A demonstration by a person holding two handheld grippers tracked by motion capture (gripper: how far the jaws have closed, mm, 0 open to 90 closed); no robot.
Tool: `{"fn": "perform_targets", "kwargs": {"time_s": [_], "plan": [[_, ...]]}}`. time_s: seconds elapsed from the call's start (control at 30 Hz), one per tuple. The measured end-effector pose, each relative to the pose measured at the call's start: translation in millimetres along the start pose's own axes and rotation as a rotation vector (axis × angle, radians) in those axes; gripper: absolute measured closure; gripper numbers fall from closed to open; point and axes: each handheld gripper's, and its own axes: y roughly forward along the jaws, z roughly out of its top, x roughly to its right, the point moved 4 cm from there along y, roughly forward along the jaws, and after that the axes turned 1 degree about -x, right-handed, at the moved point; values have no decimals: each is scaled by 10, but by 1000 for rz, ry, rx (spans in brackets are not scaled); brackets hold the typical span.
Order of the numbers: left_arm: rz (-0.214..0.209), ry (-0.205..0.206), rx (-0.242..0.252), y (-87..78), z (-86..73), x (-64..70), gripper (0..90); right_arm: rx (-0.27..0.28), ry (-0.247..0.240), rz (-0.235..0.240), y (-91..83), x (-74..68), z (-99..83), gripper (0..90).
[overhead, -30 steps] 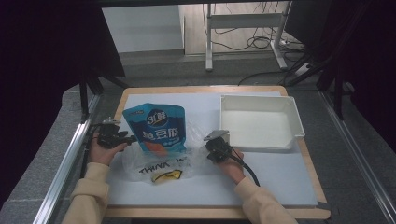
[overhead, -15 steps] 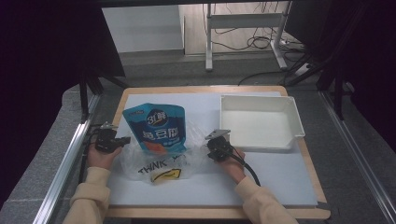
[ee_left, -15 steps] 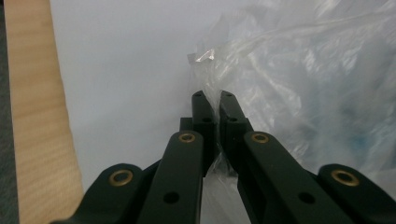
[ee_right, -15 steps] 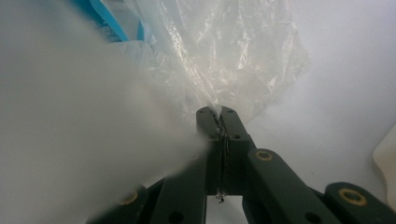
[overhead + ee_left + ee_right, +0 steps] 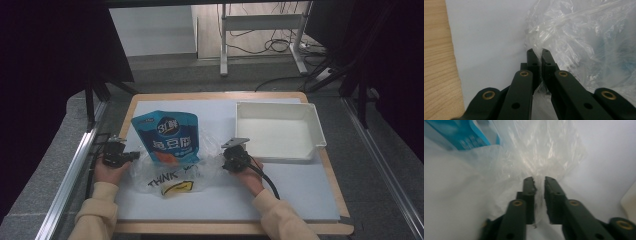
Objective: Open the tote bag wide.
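Observation:
A clear plastic bag (image 5: 172,175) printed "THNK" lies on the white mat, with a yellow item (image 5: 178,188) inside near its front. A blue snack pouch (image 5: 167,136) lies with its lower end in the bag's mouth. My left gripper (image 5: 134,156) is shut on the bag's left edge; its jaws pinch crinkled film (image 5: 537,53) in the left gripper view. My right gripper (image 5: 223,161) is shut on the bag's right edge, and the film (image 5: 539,182) runs between its jaws. The blue pouch (image 5: 461,135) appears at upper left in the right gripper view.
A white rectangular tray (image 5: 314,125) sits at the right back of the mat, just beyond my right gripper. The wooden table edge (image 5: 436,62) lies left of the left gripper. A metal rail (image 5: 70,175) runs along the table's left side.
The left gripper has shifted slightly left and toward the front, pulling the bag's left edge outward. The right gripper and the pouch have barely moved.

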Motion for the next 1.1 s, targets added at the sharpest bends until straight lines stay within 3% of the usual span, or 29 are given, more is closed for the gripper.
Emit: {"fn": "perform_targets", "kwargs": {"time_s": [0.07,0.17,0.37,0.5,0.53,0.57,0.6,0.7,0.77,0.83,0.97,1.1], "plan": [[0,1,11,-2,3,8,887,35,-1,7,-88,-20,50,631],[-2,5,14,-7,2,14,887,91,-1,-14,-272,-26,131,546],[-9,6,21,-19,4,27,887,240,48,-14,-783,68,382,498],[-10,9,21,-33,2,27,886,350,27,14,-1193,11,610,637],[-10,9,21,-33,2,27,886,350,27,14,-1193,11,610,637],[-11,11,19,-31,1,37,886,372,2,62,-1342,-152,700,752],[-11,11,19,-31,1,37,886,373,-18,77,-1359,-225,719,783],[-12,14,20,-26,1,46,886,325,-83,145,-1269,-551,737,863],[-13,14,21,-31,0,48,886,261,-101,195,-1086,-729,700,883],[-16,13,24,-39,2,50,886,194,-117,202,-836,-828,630,888],[-17,14,26,-46,2,49,886,92,-100,165,-392,-771,492,889],[-18,12,25,-42,-4,48,886,14,-44,113,-65,-514,320,890]]}}
